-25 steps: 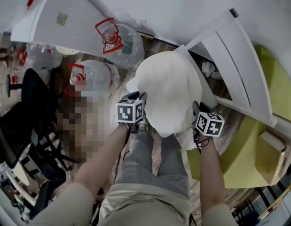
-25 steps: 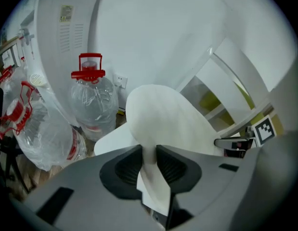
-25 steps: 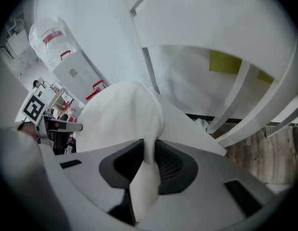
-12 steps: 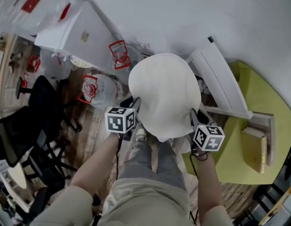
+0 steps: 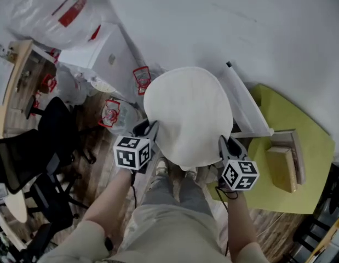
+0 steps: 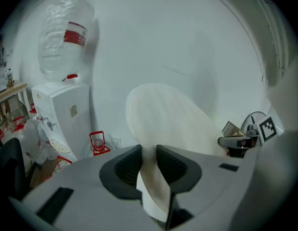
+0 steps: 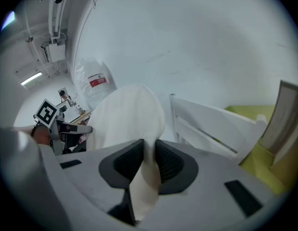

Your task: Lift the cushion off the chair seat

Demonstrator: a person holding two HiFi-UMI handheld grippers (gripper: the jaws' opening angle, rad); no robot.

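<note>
The round cream cushion (image 5: 188, 114) hangs in the air in front of the person, held by its two side edges. My left gripper (image 5: 150, 131) is shut on its left edge and my right gripper (image 5: 225, 144) on its right edge. In the left gripper view the cushion (image 6: 163, 119) is pinched between the dark pads (image 6: 174, 163), with the right gripper (image 6: 240, 141) across from it. The right gripper view shows the same pinch on the cushion (image 7: 127, 117). The white chair (image 5: 243, 106) shows only its slatted back; the cushion hides the seat.
A white water dispenser (image 5: 103, 53) with a big bottle (image 5: 54, 10) stands at the left wall, with empty bottles (image 5: 111, 114) on the floor beside it. Black office chairs (image 5: 27, 158) are at far left. A yellow-green table (image 5: 284, 119) with a box (image 5: 281, 166) is at the right.
Both grippers have risen together with the cushion pinched between them. The cushion now sits higher above the chair, and the floor and chair look farther below.
</note>
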